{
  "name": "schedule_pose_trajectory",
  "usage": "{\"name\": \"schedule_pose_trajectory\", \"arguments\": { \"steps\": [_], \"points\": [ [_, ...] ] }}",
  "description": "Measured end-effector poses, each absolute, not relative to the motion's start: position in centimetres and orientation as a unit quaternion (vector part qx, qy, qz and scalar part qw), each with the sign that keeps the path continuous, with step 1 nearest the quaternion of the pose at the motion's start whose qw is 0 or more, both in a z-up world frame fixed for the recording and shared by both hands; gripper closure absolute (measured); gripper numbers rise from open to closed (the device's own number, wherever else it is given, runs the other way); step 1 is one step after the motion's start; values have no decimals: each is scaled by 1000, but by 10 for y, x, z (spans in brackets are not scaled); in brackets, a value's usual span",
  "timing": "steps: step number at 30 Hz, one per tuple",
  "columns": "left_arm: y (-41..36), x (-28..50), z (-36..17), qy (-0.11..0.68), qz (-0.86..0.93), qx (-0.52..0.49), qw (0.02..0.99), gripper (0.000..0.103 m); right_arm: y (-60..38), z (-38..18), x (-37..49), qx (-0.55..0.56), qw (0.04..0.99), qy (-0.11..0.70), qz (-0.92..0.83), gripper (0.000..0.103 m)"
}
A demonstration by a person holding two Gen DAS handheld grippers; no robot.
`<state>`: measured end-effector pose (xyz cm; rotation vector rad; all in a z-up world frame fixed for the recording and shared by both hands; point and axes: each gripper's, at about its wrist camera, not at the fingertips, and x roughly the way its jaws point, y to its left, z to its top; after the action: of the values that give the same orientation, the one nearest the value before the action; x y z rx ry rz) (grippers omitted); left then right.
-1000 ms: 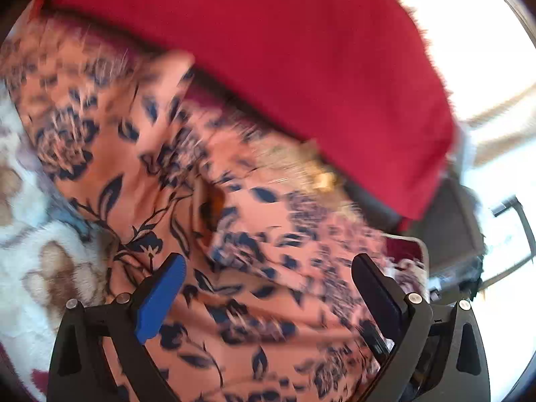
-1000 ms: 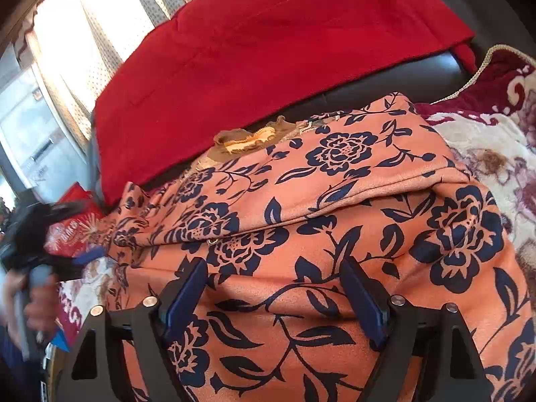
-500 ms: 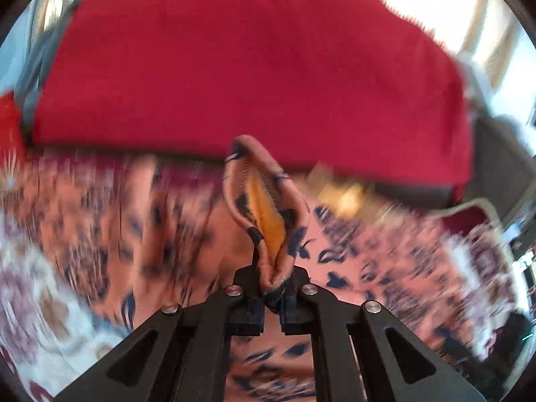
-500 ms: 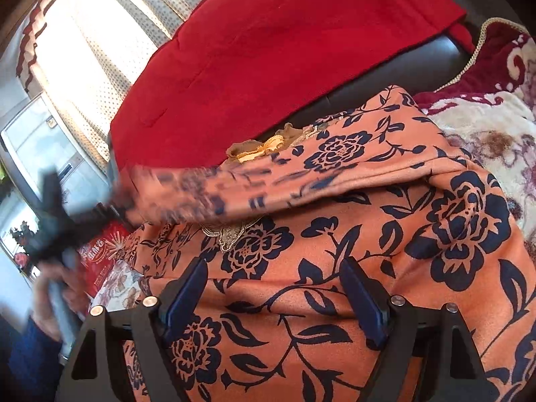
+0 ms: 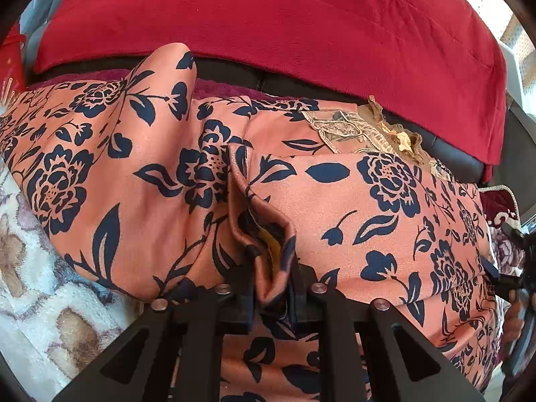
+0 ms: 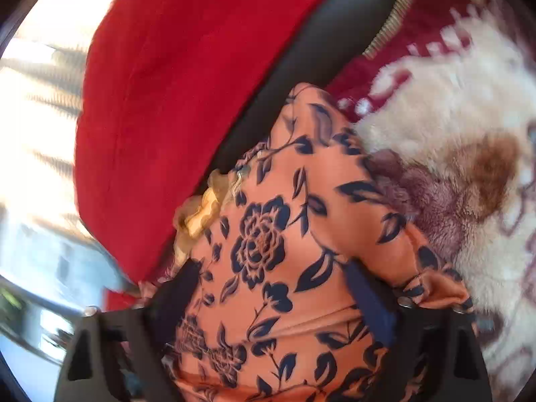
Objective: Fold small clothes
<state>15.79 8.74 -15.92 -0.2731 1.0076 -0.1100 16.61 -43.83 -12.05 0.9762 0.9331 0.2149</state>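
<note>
An orange garment with dark blue flowers [image 5: 351,201] lies spread over a sofa seat, its beige lace collar [image 5: 378,130] toward the backrest. My left gripper [image 5: 271,278] pinches a raised fold of this cloth near the garment's middle. Its jaws are just beginning to open, with the fold still between the pads. In the right wrist view the same garment [image 6: 264,234] runs under my right gripper [image 6: 271,278]. Those jaws are opening wider and stand over the cloth without pressing it. The collar [image 6: 201,211] shows at the left.
A red blanket [image 5: 268,16] hangs over the black sofa backrest [image 5: 452,157]. A cream and maroon fleece cover [image 6: 452,134] lies under the garment and at its sides. A person's hand [image 5: 512,318] shows at the right edge. Bright curtained windows stand behind.
My left gripper closed on a fold of the garment, lifted it, then came down toward the seat. My right gripper rolled and slid sideways along the garment toward its edge.
</note>
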Motion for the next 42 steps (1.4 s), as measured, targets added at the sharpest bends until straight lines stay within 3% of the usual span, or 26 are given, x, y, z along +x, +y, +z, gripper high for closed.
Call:
{"name": "schedule_pose_trajectory", "arguments": {
  "steps": [6, 10, 12, 13, 15, 16, 17, 23, 27, 34, 42],
  "points": [
    [81, 161, -164, 470, -49, -114, 874, 86, -432, -72, 188, 395, 812, 407, 133, 13],
    [82, 162, -164, 470, -52, -118, 873, 84, -447, -117, 238, 368, 798, 471, 70, 11],
    [85, 163, -164, 474, -56, -125, 870, 82, -457, -121, 233, 412, 792, 446, 69, 12],
    [87, 163, -163, 477, -57, -127, 868, 78, -457, -111, 225, 409, 798, 438, 64, 12],
    [89, 161, -159, 479, -59, -129, 866, 61, -444, -89, 205, 369, 824, 424, 63, 12],
    [91, 158, -155, 477, -62, -133, 867, 44, -430, -74, 186, 335, 845, 410, 75, 12],
    [92, 153, -150, 471, -65, -138, 869, 36, -420, -65, 169, 313, 857, 400, 85, 11],
    [129, 94, -106, 391, -80, -183, 899, 21, -345, -66, 72, 117, 916, 374, 84, 11],
    [200, 77, -96, 357, -56, -273, 891, 17, -338, -97, 60, 99, 907, 401, 80, 11],
    [363, 113, -137, 332, 45, -480, 810, 18, -347, -97, 60, 122, 903, 400, 95, 4],
    [432, 175, -158, 323, 98, -505, 795, 18, -348, -101, 64, 127, 904, 397, 99, 3]
  ]
}}
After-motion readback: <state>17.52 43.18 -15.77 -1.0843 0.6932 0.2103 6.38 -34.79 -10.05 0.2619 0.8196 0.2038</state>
